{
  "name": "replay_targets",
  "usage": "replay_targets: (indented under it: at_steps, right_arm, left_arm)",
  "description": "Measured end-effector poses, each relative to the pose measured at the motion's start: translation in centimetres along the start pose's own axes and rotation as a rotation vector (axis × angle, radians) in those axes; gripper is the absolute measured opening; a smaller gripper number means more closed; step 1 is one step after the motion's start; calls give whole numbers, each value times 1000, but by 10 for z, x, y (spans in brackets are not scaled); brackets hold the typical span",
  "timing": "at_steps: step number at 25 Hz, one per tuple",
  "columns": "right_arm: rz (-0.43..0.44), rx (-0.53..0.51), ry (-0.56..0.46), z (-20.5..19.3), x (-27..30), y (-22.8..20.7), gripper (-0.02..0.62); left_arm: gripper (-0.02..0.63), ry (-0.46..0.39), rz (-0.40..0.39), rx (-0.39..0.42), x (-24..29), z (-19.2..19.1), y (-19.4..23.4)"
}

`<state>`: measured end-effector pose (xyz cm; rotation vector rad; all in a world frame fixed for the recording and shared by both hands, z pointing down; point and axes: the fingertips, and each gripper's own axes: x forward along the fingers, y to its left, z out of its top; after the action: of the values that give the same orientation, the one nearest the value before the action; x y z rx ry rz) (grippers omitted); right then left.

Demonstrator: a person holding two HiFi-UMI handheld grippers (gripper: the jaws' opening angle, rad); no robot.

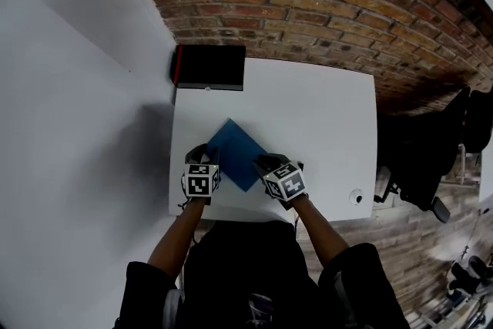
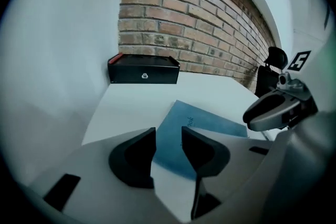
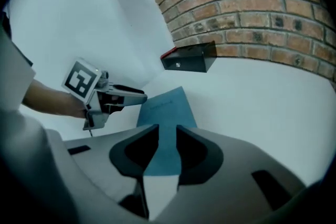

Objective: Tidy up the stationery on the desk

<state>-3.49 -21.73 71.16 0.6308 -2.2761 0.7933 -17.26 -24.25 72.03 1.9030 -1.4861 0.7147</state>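
The left claw (image 2: 168, 148) is partly open and empty, just above the near left edge of a blue notebook (image 2: 210, 124) lying flat on the white table (image 1: 323, 119). The right claw (image 3: 167, 145) is narrowly open over the notebook's right edge. A black box (image 1: 208, 67) sits beyond both.
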Motion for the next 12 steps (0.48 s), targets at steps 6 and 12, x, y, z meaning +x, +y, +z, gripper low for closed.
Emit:
replay_targets:
  at_steps: [6,12]
  right_arm:
    - [-40,-65,29,17,16,-29,133]
    - [-26,-69,91,9,31,-37,147]
  left_arm:
    - [155,-1,32,-253,-21,-33,-12]
    - [186,18,37,-364,-23,-60,-40]
